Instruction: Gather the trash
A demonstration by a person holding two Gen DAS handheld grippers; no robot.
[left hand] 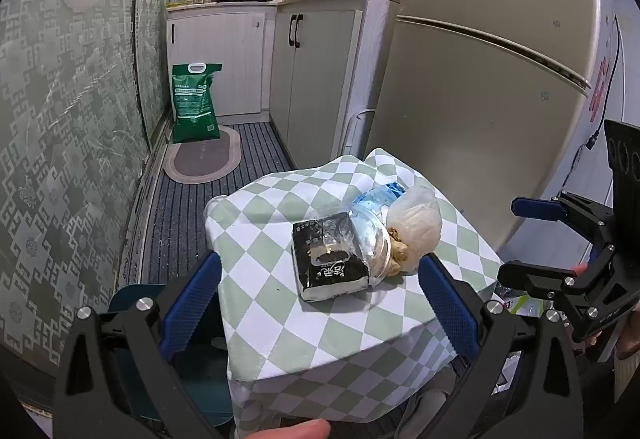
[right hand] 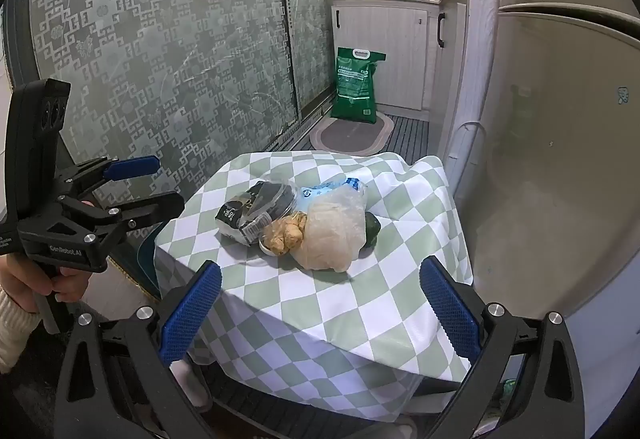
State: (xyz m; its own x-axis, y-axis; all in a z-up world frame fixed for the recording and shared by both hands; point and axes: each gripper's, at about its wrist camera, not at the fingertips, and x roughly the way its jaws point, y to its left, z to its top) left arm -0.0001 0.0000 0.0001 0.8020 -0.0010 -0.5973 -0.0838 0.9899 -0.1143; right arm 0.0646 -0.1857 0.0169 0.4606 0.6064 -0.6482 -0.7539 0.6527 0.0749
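A pile of trash lies on a small table with a green-and-white checked cloth [left hand: 280, 303] [right hand: 360, 319]. It holds a black tissue pack [left hand: 330, 259] [right hand: 240, 219], a clear plastic cup [left hand: 374, 239] [right hand: 280, 199], a piece of ginger [left hand: 398, 245] [right hand: 286, 233], a cloudy plastic bag [left hand: 416, 223] [right hand: 336, 235] and a blue-white wrapper [left hand: 378, 195] [right hand: 332, 185]. My left gripper [left hand: 320, 307] [right hand: 142, 185] is open and empty, short of the pile. My right gripper [right hand: 320, 309] [left hand: 520, 239] is open and empty, also short of it.
A fridge [left hand: 480, 79] [right hand: 560, 139] stands right of the table. A patterned glass sliding door [left hand: 72, 119] [right hand: 160, 59] is on the left. A green rice bag [left hand: 195, 103] [right hand: 356, 87] stands on the floor mat by white cabinets [left hand: 224, 59]. A teal stool [left hand: 132, 299] sits left of the table.
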